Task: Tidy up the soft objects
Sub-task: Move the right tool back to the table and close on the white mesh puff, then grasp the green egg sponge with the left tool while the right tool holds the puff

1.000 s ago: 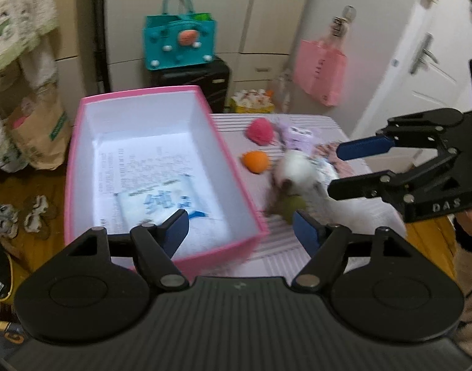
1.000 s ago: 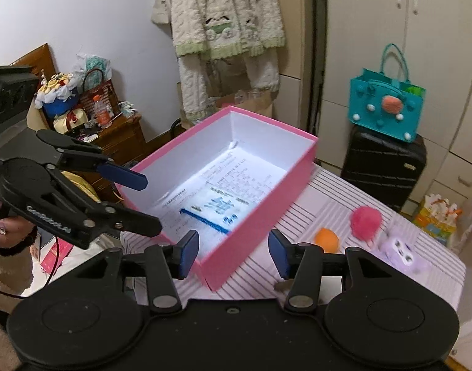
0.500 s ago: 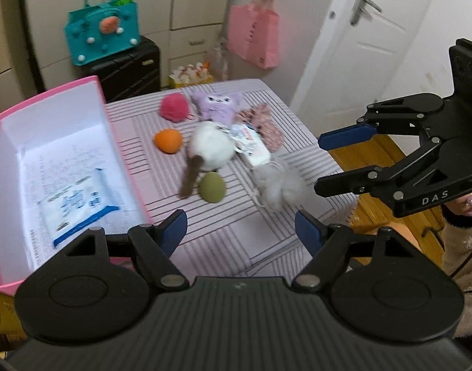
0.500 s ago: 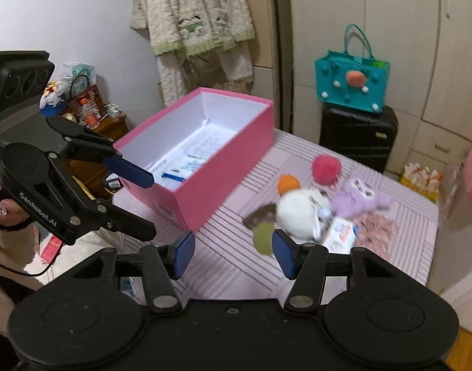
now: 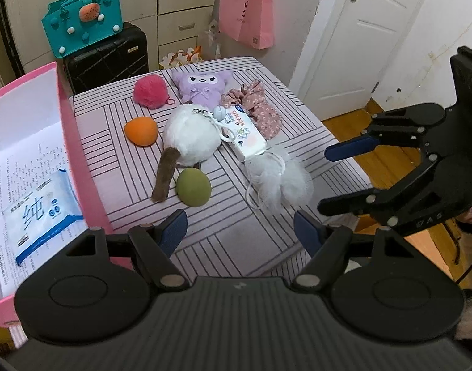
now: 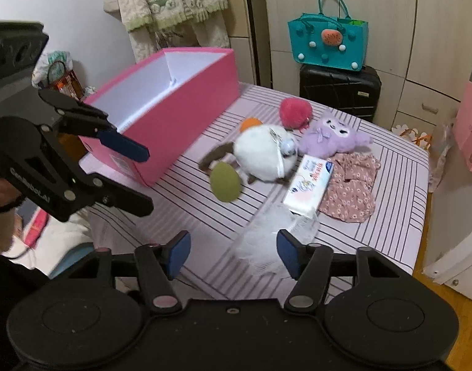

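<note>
Soft objects lie on the striped table [image 5: 242,241]: a white mesh pouf [image 5: 279,182], a green egg [image 5: 193,186], a white plush with a brown tail [image 5: 191,136], an orange ball [image 5: 141,130], a pink pompom [image 5: 150,90], a purple plush [image 5: 202,85], a tissue pack [image 5: 243,133] and floral cloth [image 5: 260,109]. The pink box [image 5: 78,142] holds a blue-white packet [image 5: 40,213]. My left gripper [image 5: 239,232] is open and empty above the table's near edge. My right gripper [image 6: 233,252] is open and empty, close over the pouf [image 6: 267,238].
A black suitcase [image 5: 109,57] with a teal bag [image 5: 81,24] stands behind the table. A pink bag [image 5: 246,15] hangs by the white door [image 5: 356,40]. Wooden floor [image 5: 387,167] lies to the right. The box [image 6: 171,108] stands along the table's left side.
Both views have swung from the pink box toward the pile of soft objects. My right gripper has come down close to the white pouf. Both grippers stay open.
</note>
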`<action>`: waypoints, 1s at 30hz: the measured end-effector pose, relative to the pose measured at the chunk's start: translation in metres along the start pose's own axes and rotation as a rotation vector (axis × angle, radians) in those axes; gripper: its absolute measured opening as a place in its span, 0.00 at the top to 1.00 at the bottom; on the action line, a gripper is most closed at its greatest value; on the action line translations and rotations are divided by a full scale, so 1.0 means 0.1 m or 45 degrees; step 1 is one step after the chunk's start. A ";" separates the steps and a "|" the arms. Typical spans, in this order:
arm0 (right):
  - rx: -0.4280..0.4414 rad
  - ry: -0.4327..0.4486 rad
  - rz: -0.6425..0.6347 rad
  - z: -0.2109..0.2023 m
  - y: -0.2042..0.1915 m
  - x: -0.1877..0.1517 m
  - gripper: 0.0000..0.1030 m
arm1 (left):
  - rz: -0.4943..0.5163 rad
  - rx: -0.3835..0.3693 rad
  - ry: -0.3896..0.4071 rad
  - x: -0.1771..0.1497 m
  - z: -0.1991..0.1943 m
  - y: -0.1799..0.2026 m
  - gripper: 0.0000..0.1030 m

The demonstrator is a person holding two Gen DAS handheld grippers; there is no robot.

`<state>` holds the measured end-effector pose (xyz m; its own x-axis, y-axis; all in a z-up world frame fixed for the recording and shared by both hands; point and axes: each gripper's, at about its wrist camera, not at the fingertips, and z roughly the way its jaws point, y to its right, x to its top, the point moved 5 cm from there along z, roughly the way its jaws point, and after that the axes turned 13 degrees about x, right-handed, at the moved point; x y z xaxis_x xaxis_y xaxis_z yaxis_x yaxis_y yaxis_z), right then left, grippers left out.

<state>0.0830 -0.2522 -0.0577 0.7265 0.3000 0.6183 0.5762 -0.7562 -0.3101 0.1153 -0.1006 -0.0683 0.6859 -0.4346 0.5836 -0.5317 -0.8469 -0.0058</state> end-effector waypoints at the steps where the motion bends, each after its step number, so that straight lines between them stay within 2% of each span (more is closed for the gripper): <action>1: -0.011 -0.001 -0.006 0.04 0.04 -0.02 0.32 | -0.002 0.000 0.010 0.00 0.05 0.01 0.28; 10: -0.107 0.064 -0.045 0.35 0.38 -0.23 0.29 | -0.048 0.016 0.062 -0.07 0.48 0.05 0.28; 15: -0.082 0.175 -0.085 0.46 0.46 -0.35 0.28 | -0.108 0.126 0.106 -0.06 0.67 -0.03 0.28; 21: -0.092 0.221 -0.026 0.59 0.58 -0.40 0.27 | -0.175 0.190 0.107 -0.12 0.86 -0.09 0.30; 24: -0.119 0.232 -0.014 0.63 0.61 -0.42 0.27 | -0.180 0.241 0.144 -0.13 0.90 -0.09 0.31; 27: -0.145 0.240 0.000 0.65 0.63 -0.45 0.27 | -0.187 0.262 0.170 -0.16 0.95 -0.08 0.35; 30: -0.136 0.255 0.024 0.66 0.64 -0.47 0.28 | -0.228 0.236 0.173 -0.16 1.00 -0.08 0.43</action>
<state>0.1103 -0.2765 -0.1543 0.6416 0.1717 0.7476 0.5123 -0.8213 -0.2510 0.1580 -0.1179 -0.1589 0.6810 -0.2386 0.6923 -0.2999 -0.9534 -0.0336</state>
